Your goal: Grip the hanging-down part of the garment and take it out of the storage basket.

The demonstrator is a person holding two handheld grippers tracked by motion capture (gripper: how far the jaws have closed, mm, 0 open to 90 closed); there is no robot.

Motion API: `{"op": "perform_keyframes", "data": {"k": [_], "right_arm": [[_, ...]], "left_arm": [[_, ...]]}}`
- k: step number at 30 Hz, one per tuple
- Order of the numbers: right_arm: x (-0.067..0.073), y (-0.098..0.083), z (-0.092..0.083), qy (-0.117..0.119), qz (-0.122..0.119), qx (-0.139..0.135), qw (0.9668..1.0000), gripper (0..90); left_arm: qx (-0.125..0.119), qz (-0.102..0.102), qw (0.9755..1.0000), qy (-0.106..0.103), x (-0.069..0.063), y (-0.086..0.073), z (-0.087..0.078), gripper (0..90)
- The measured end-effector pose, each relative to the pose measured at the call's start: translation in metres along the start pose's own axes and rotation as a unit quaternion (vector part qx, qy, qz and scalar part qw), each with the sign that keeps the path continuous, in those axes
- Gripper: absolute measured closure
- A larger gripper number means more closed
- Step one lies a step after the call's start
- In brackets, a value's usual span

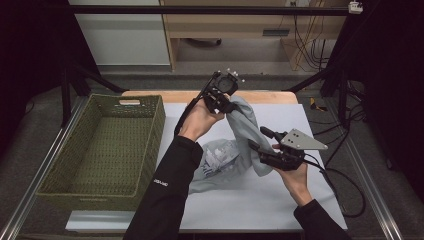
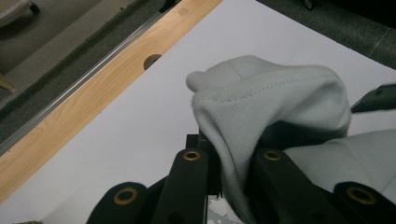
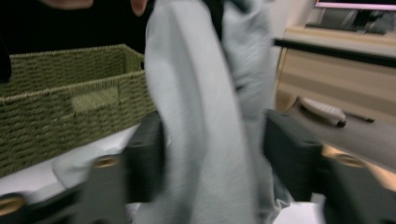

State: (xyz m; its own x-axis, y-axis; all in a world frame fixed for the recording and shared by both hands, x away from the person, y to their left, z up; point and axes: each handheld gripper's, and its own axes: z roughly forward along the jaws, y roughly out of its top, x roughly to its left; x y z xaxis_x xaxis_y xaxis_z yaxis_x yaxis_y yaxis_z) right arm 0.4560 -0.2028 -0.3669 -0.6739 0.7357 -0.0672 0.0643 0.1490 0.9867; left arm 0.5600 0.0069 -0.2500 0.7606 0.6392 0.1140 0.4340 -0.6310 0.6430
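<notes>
My left gripper (image 1: 226, 102) pinches a fold of the pale grey knitted cotton garment (image 1: 235, 150), holding it above the white-topped desk (image 1: 280, 205). My right gripper (image 1: 260, 145) stands spread around the hanging cloth lower down. The woven green rectangular basket (image 1: 75, 185) sits just left.

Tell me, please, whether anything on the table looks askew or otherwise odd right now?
Nothing looks damaged or spilled. The pale grey garment is simply bunched and twisted, one end lifted in the left claw, the rest trailing in a heap on the white sheet. The right claw straddles its middle. The green woven basket sits square beside it.
</notes>
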Motion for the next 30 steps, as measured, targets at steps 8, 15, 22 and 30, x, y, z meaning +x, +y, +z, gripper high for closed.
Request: {"op": "perform_keyframes", "data": {"k": [8,15,22,30], "right_arm": [[0.001,0.003,-0.013,-0.003,0.035,-0.013,0.9993,3.4],[-0.008,-0.012,-0.027,-0.029,0.061,-0.021,0.9975,0.6],[-0.017,-0.03,-0.042,-0.042,0.071,-0.019,0.9964,0.6],[-0.021,-0.045,-0.054,-0.041,0.08,-0.022,0.9957,0.6]], "left_arm": [[0.001,-0.007,1.0,0.001,0.003,-0.008,0.005,85.3],[0.0,-0.01,0.9999,-0.002,0.005,-0.017,0.003,85.2],[-0.002,-0.013,0.9999,-0.006,0.006,-0.028,0.006,85.2],[0.001,-0.012,0.9998,-0.015,0.004,-0.041,0.016,85.1]]}}
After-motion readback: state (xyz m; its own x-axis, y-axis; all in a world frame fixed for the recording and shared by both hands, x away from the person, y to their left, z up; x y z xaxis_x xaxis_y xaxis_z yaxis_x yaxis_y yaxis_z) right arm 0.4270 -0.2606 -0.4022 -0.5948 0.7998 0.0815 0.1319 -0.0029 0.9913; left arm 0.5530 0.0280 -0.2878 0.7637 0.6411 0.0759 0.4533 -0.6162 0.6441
